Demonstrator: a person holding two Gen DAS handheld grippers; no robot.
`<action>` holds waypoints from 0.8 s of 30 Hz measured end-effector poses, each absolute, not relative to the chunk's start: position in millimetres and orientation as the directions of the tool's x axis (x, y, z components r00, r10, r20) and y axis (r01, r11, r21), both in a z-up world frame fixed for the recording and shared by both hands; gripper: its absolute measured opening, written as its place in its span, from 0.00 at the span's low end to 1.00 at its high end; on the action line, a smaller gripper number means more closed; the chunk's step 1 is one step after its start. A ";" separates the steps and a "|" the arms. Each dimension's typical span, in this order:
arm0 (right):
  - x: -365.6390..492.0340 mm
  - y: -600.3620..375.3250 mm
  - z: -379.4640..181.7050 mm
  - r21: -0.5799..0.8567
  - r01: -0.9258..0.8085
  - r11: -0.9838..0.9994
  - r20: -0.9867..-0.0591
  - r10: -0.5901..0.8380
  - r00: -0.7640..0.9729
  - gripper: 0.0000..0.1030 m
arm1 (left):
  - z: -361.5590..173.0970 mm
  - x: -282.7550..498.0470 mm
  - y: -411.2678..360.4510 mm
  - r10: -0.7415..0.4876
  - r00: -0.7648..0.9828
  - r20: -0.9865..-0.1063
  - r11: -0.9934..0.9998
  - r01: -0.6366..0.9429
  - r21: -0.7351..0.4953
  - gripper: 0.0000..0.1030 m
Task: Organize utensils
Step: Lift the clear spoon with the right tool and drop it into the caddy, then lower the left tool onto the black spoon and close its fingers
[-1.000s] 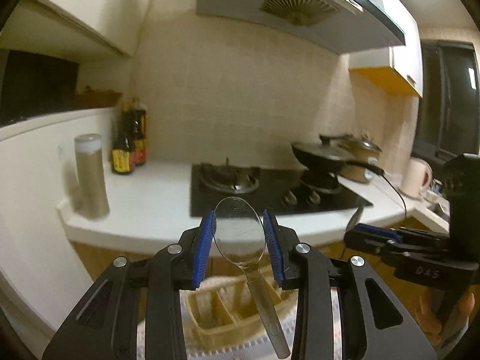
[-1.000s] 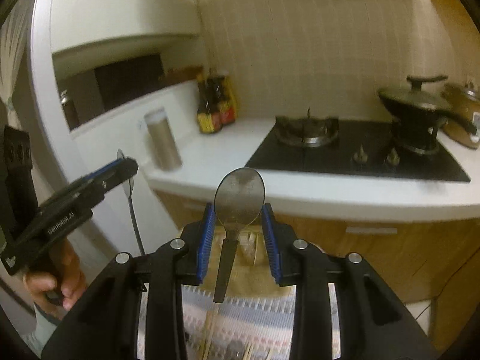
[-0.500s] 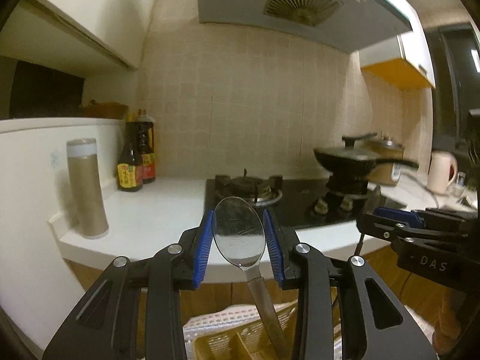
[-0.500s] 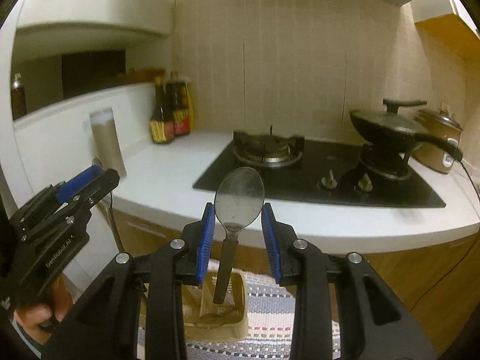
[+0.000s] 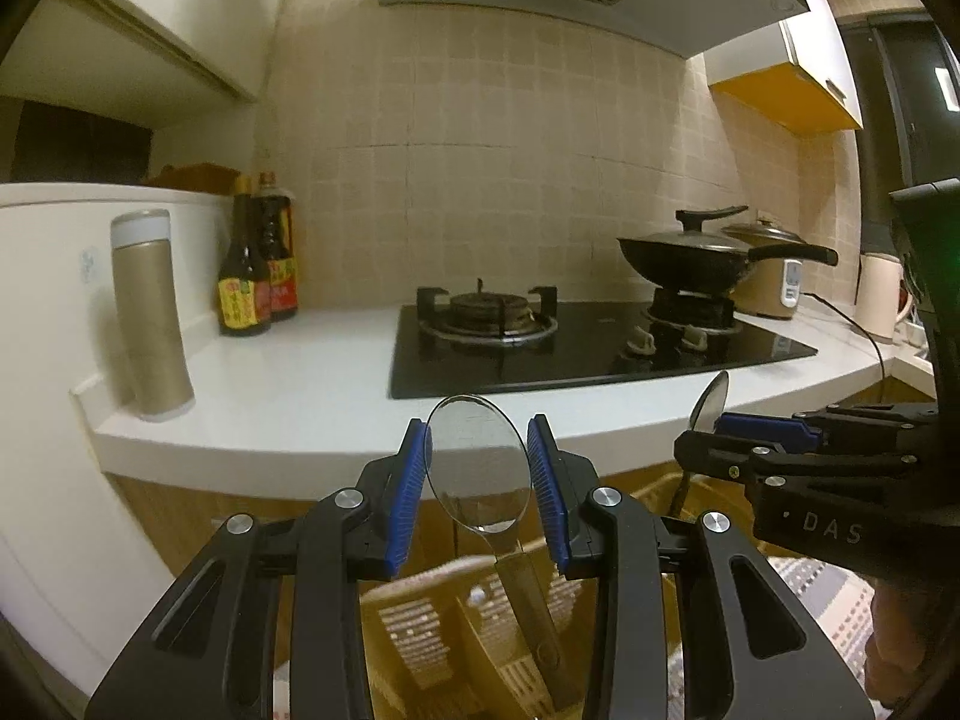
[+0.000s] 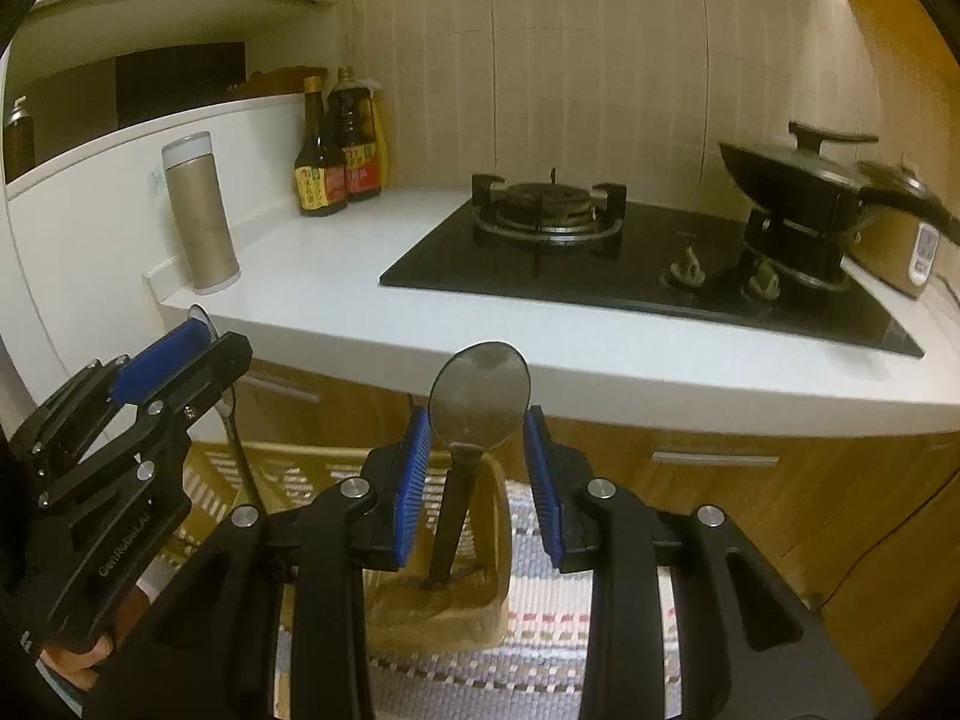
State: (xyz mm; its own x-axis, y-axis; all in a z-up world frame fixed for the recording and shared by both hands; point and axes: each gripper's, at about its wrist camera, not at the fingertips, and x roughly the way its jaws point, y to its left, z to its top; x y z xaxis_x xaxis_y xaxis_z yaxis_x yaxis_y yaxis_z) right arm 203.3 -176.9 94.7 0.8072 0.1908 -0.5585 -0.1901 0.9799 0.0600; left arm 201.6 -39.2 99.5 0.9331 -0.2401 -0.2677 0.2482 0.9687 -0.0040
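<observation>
My left gripper (image 5: pixel 478 468) is shut on a clear plastic spoon (image 5: pixel 477 465), bowl up, handle hanging down over a tan slotted utensil holder (image 5: pixel 432 630). My right gripper (image 6: pixel 477 456) is shut on a metal spoon (image 6: pixel 480 393) with a dark handle, bowl up, handle tip down in the tan holder (image 6: pixel 444 606). Each gripper shows in the other's view: the right one (image 5: pixel 750 438) at the right, the left one (image 6: pixel 198 336) at the left.
A white counter (image 5: pixel 288 384) carries a black gas hob (image 5: pixel 540 342), a lidded wok (image 5: pixel 690 258), sauce bottles (image 5: pixel 255 264) and a gold flask (image 5: pixel 150 318). A rice cooker (image 5: pixel 768 282) and kettle (image 5: pixel 879 294) stand at the right. A striped mat (image 6: pixel 540 660) lies under the holder.
Both views have shifted and now sit closer to the counter edge. The holder shows larger under both spoons, and the metal spoon's handle tip now reaches into it. Both grips are unchanged.
</observation>
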 end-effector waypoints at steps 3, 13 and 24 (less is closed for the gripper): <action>196.8 -180.6 94.1 0.085 -0.198 0.976 -0.572 0.211 0.793 0.28 | 100.6 196.3 -37.5 -0.275 0.920 -0.281 0.960 0.280 -0.022 0.32; 168.4 -199.9 106.7 0.166 -0.214 0.963 -0.592 0.271 0.759 0.53 | 119.2 161.6 -20.9 -0.369 0.882 -0.293 0.929 0.345 -0.132 0.46; 122.1 -209.8 129.0 0.178 -0.218 0.960 -0.620 0.282 0.733 0.53 | 145.0 117.1 1.4 -0.435 0.831 -0.348 0.898 0.368 -0.243 0.47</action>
State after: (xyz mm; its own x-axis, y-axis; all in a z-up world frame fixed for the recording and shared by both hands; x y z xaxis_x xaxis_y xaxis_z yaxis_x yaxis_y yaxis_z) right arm 122.1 -209.8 129.0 0.7325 0.2816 -0.6198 -0.2184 0.9595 0.1779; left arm 117.1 1.4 145.0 0.8306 -0.4348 -0.3479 0.3679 0.8975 -0.2431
